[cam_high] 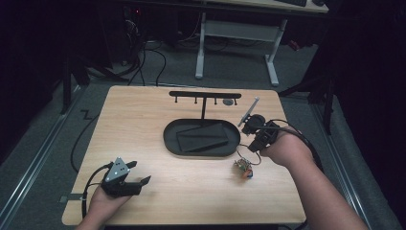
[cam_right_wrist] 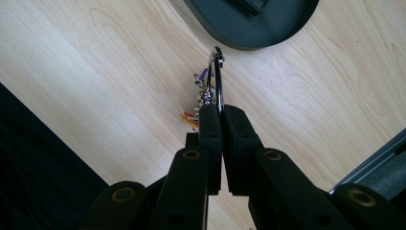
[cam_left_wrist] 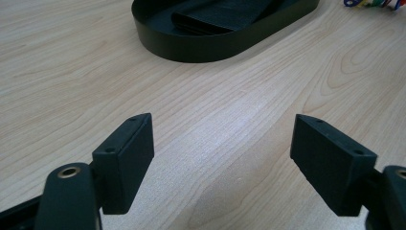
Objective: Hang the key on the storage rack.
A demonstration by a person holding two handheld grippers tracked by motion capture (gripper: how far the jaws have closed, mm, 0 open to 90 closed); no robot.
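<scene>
Dark room, grey floor with cables, a white-legged table frame at the back. Light wood desk in the middle of the high view.

On the desk: a black oval tray near centre, with a flat black rectangular block lying in it. Behind the tray stands a black T-shaped rack, its crossbar carrying small hooks.

Right claw: closed on a metal key ring. In the right gripper view the two pads pinch the ring's near side, and the loop sticks out past the tips. A small cluster of coloured charms hangs from the ring beside the left pad. In the high view the right claw is just beyond the right end of the tray, and the ring runs down from it to the coloured bundle, which sits at or just above the desk; contact cannot be judged. The ring's far end lies close to the tray rim in the right gripper view, with no visible touch.

Left claw: open, jaws wide apart, bare wood between them. In the high view it is near the front left corner of the desk, well apart from the tray. The left gripper view looks toward the tray, with the coloured bundle at the top right edge.
</scene>
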